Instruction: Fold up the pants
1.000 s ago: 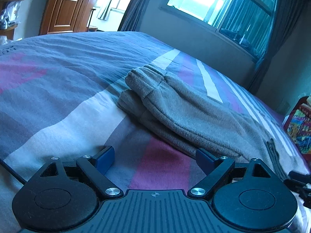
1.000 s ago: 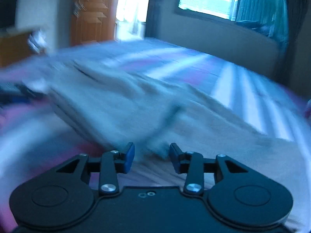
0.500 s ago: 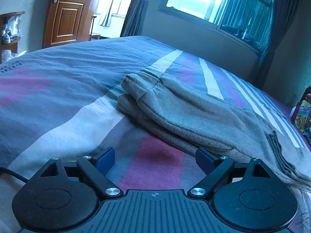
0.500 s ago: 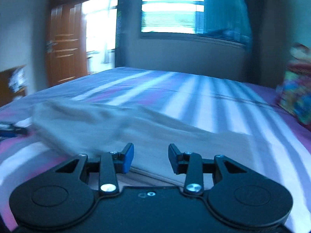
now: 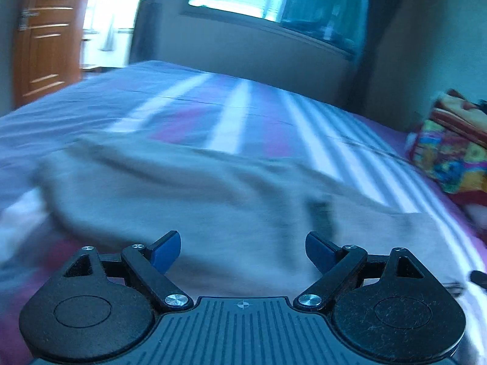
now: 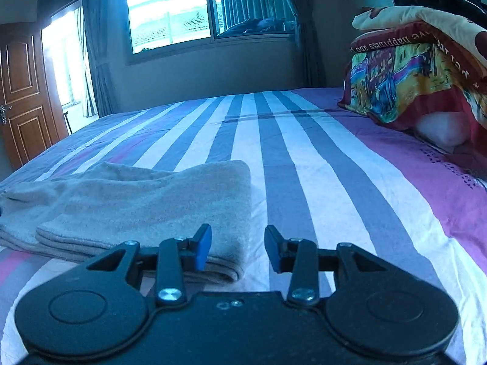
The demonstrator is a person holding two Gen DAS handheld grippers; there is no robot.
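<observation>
The grey pants (image 6: 146, 206) lie folded lengthwise on the striped bed, their leg ends just ahead of my right gripper (image 6: 237, 248). That gripper is open and empty, with its left pad over the near corner of the leg ends. In the blurred left wrist view the pants (image 5: 188, 194) spread across the bed right in front of my left gripper (image 5: 242, 252), which is wide open and empty just above their near edge.
The bed sheet (image 6: 304, 164) has blue, white and purple stripes. A colourful pillow and blanket pile (image 6: 420, 73) sits at the right; it also shows in the left wrist view (image 5: 453, 152). A wooden door (image 6: 21, 97) and a window (image 6: 170, 18) are behind.
Both grippers have swung to the right along the pants. The left now faces their middle instead of the waistband; the right now faces the leg ends. Both stayed open.
</observation>
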